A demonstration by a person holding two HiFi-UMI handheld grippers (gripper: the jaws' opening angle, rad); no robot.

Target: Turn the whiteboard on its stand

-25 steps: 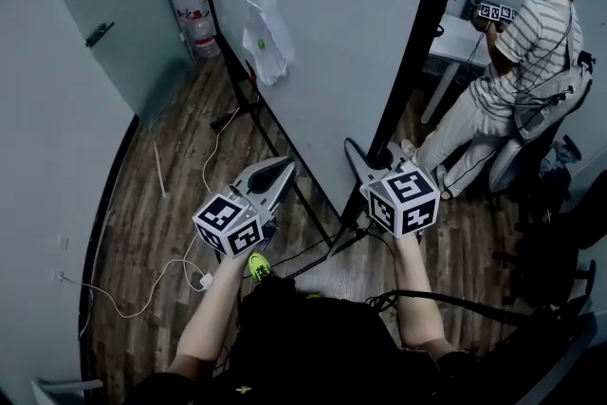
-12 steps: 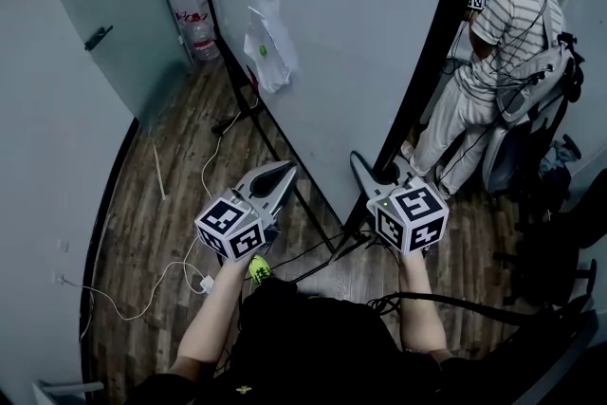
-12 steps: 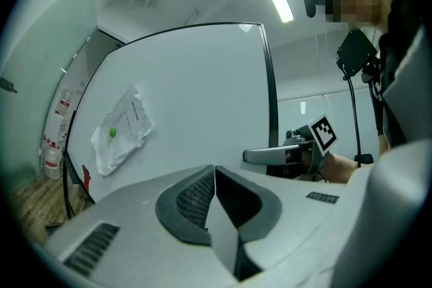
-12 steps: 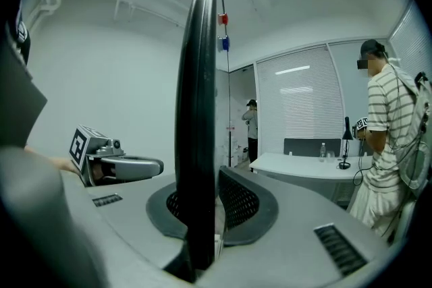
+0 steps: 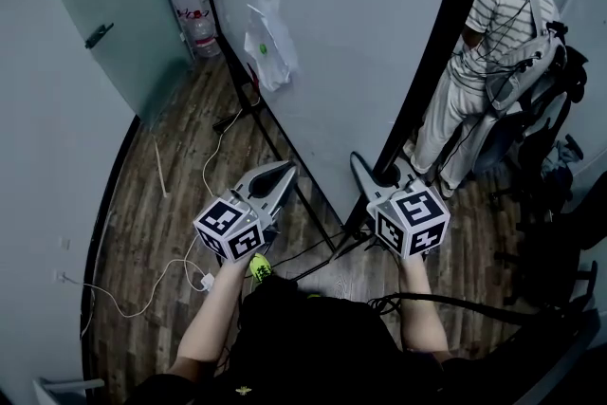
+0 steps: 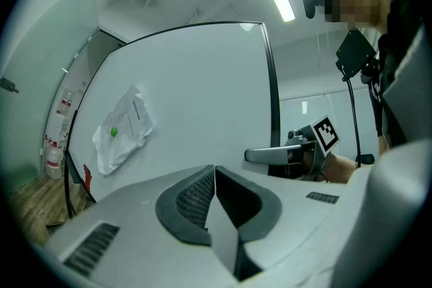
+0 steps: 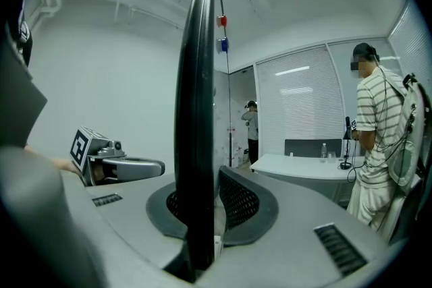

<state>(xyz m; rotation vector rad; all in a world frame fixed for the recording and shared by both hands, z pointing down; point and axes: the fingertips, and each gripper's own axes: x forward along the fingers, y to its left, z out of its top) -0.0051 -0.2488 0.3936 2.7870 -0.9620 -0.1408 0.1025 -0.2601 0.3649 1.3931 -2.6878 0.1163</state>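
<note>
Dark wood planks run across the floor (image 5: 171, 175) of this small office, with a frosted glass partition (image 5: 114, 5) curving along one side and a white cable (image 5: 152, 285) trailing over the boards. Standing upright in the middle on its black stand (image 5: 248, 114) is the whiteboard (image 5: 351, 33), its pale face turned toward the partition and its black side frame (image 5: 432, 52) rising near the person holding the tools. A crumpled sheet of paper (image 5: 268, 41) is pinned to the face by a green magnet (image 5: 262, 47), and a red magnet (image 7: 221, 21) and a blue magnet (image 7: 223, 44) sit high on the far side of the board. The right gripper (image 5: 356, 156) is clamped on that black frame low down, the edge running straight up between its two pads in the right gripper view. The left gripper (image 5: 285, 168) floats in front of the board's face, apart from it, its jaws pressed together with nothing between them. Behind the board a person in a striped shirt (image 5: 493, 14) stands with their back turned, beside a white table (image 7: 304, 165). Water bottles (image 5: 194, 28) stand on the floor at the far corner of the board.
</note>
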